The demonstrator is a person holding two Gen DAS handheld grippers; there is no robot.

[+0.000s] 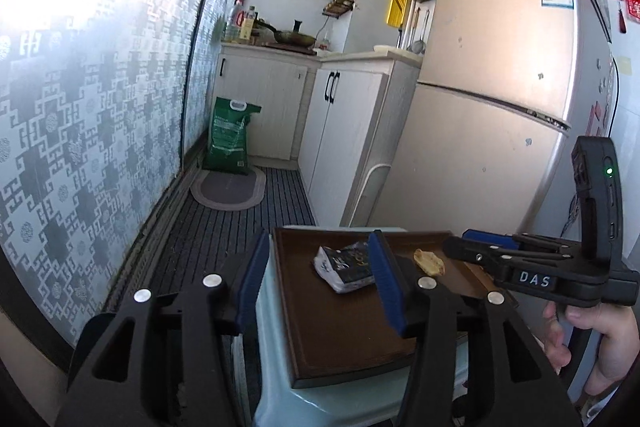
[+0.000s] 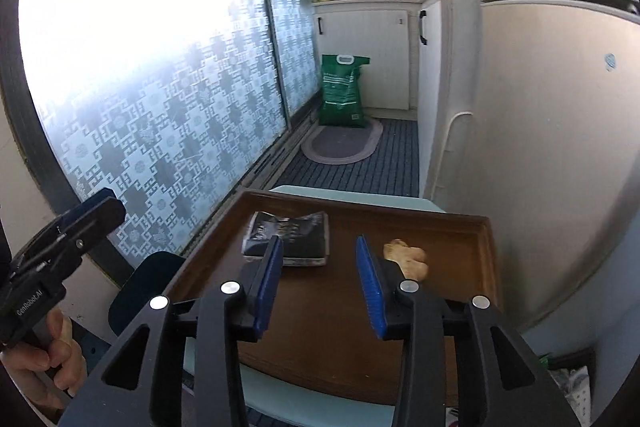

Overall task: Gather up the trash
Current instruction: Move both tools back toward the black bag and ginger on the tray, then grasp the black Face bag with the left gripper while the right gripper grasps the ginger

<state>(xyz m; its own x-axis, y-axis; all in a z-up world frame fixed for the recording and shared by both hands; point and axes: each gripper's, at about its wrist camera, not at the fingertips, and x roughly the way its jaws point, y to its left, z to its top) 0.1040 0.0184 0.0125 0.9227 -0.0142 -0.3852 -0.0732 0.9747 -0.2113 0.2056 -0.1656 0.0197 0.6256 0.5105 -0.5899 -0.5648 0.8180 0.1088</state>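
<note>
Both pairs of jaws stood apart with nothing between their blue pads: the left gripper (image 1: 320,287) and the right gripper (image 2: 320,287) hung over the near part of a brown tray (image 2: 486,247), clear of what lay on it. Two pieces of trash lay toward the tray's far edge. A crumpled snack wrapper (image 2: 292,237) (dark and printed on one face, silvery white where it folded over at the edges) sat on the left, and a pale tan, lumpy scrap (image 2: 408,259) lay just to its right, the two near each other but apart. In the right wrist view, the right-hand finger covered the scrap's near end. In the left wrist view, the right-hand finger crossed in front of the wrapper (image 1: 344,267), and the scrap (image 1: 430,261) lay beyond it, below the right gripper's fingers.

That tray rested on a pale blue-green stool (image 1: 280,347), and held only those two things. A person's hand (image 1: 592,343) gripped the right tool's handle. Behind stood a beige fridge (image 1: 492,99), white cabinets (image 1: 340,123), a green sack (image 2: 342,91) on a grey oval mat (image 2: 340,145), and a patterned frosted sliding door (image 2: 180,87) along the left.
</note>
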